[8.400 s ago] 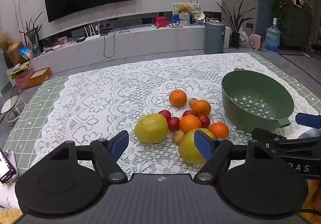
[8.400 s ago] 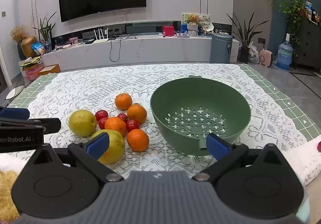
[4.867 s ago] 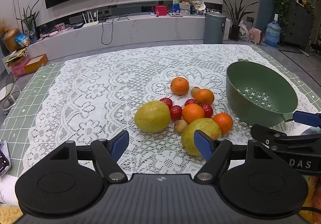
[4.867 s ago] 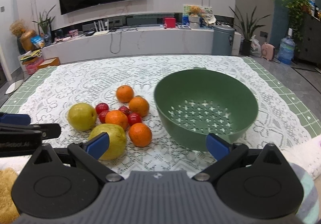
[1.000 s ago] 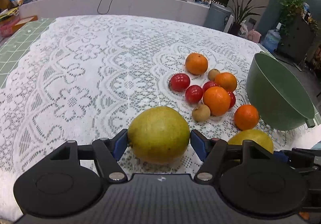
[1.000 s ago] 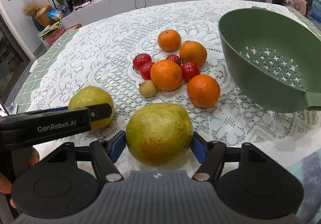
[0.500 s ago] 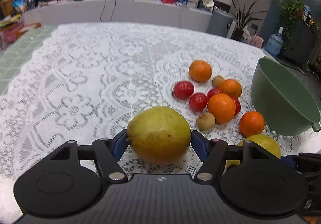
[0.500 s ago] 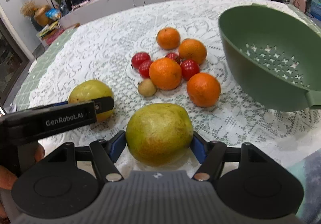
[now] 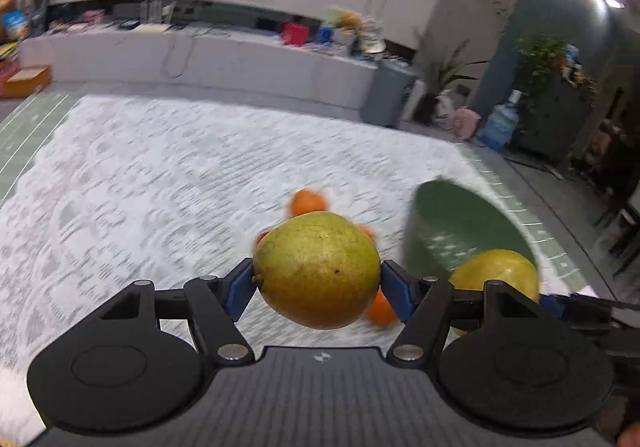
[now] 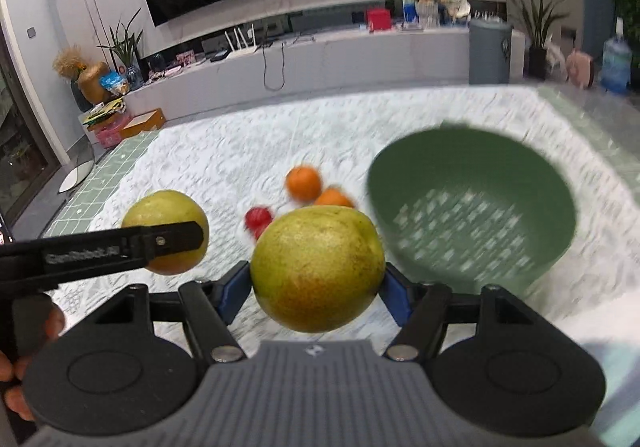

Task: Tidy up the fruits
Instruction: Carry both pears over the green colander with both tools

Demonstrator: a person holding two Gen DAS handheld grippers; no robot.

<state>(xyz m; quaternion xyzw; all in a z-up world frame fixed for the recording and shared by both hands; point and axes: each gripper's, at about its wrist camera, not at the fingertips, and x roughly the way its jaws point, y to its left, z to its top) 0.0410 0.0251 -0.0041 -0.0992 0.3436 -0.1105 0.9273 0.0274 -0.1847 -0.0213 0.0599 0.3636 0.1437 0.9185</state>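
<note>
My left gripper (image 9: 318,283) is shut on a large yellow-green fruit (image 9: 318,269) and holds it above the table. My right gripper (image 10: 316,287) is shut on a second large yellow-green fruit (image 10: 316,267), also lifted; it shows at the right in the left wrist view (image 9: 496,275). The left gripper's fruit shows in the right wrist view (image 10: 166,231). The green colander bowl (image 10: 472,207) stands empty ahead and right of both grippers. Oranges (image 10: 303,183) and small red fruits (image 10: 258,218) lie on the lace cloth (image 10: 224,159), partly hidden behind the held fruits.
The table has a green checked cloth under the lace cloth (image 9: 120,187). Beyond the far edge are a low white TV bench (image 10: 320,59), a grey bin (image 10: 490,51) and plants. The view is motion-blurred.
Both grippers have lifted their large fruits off the cloth and tilted up. The bowl now sits closer ahead, and the small fruits lie lower, behind the held fruits.
</note>
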